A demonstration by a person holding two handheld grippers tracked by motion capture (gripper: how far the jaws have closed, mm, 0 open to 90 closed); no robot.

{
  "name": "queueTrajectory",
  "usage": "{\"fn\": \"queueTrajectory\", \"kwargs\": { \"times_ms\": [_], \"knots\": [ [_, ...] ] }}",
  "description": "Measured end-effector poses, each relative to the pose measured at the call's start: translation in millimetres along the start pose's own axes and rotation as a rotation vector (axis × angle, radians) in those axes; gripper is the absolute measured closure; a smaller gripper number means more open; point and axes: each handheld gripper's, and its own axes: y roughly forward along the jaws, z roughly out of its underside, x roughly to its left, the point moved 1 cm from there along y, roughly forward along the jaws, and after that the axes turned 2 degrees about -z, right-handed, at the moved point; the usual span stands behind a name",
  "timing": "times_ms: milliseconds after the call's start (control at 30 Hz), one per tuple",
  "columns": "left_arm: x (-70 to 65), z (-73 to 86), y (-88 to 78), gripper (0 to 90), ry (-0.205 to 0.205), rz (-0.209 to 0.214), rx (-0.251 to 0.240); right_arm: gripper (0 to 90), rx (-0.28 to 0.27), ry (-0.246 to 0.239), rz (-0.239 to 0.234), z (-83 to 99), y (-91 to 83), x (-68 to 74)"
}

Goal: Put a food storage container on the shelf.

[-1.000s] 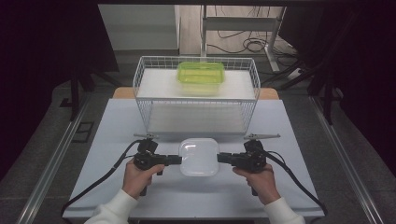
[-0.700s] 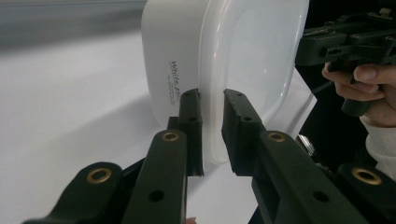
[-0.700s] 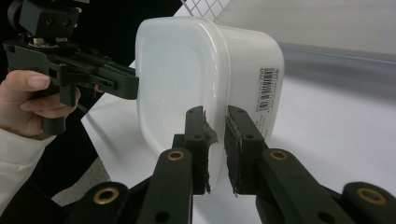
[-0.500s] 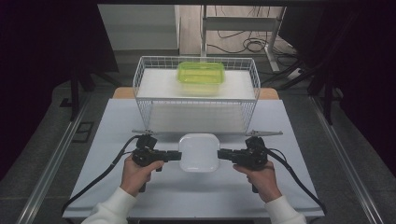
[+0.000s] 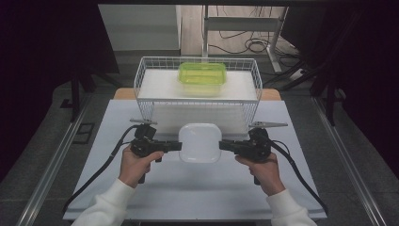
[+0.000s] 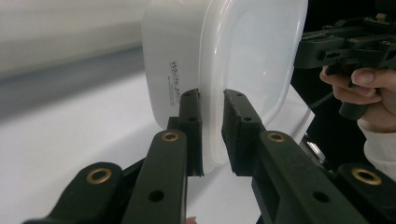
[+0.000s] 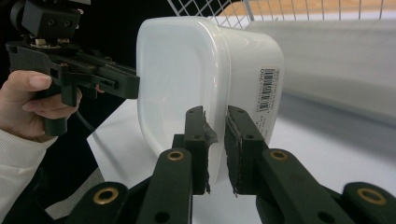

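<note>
Two grippers on 1 white container (image 5: 200, 142), held above table (image 5: 117, 188), just in front of wire basket (image 5: 146, 89). Left gripper (image 5: 178, 146): jaws clamped on its left rim. Right gripper (image 5: 222, 145): clamped on right rim. Green box (image 5: 201, 78) sits in basket.

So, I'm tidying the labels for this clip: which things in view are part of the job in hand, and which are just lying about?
In the job:
- white container, gripped at its rim from both sides
- left tool
- right tool
- wire basket, likely where it goes

Lying about:
- green-lidded box, sitting in the basket
- loose cables on the floor beyond the table
</note>
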Motion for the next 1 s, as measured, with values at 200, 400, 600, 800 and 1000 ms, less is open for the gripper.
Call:
{"fn": "queueTrajectory", "kwargs": {
  "times_ms": [200, 400, 600, 800, 1000],
  "knots": [
    [-5.5, -15.1, -4.7, 78.3, 0.025, -0.002, -0.016, 78.5, -0.017, -0.015, 0.004, -13.2, -6.4, 3.4],
    [-7.2, -27.1, -8.5, 78.3, 0.040, -0.002, -0.024, 78.4, -0.029, -0.025, 0.007, -24.5, -10.2, 5.1],
    [-9.9, -40.2, -15.1, 78.2, 0.056, -0.012, -0.042, 78.3, -0.043, -0.035, 0.006, -37.4, -11.6, 7.8],
    [-11.2, -54.1, -22.1, 78.2, 0.068, -0.017, -0.061, 78.2, -0.053, -0.047, 0.007, -50.7, -12.1, 10.6],
    [-13.2, -64.9, -26.4, 78.1, 0.083, -0.025, -0.076, 78.2, -0.064, -0.067, 0.005, -65.3, -14.8, 13.3]
  ]
}}
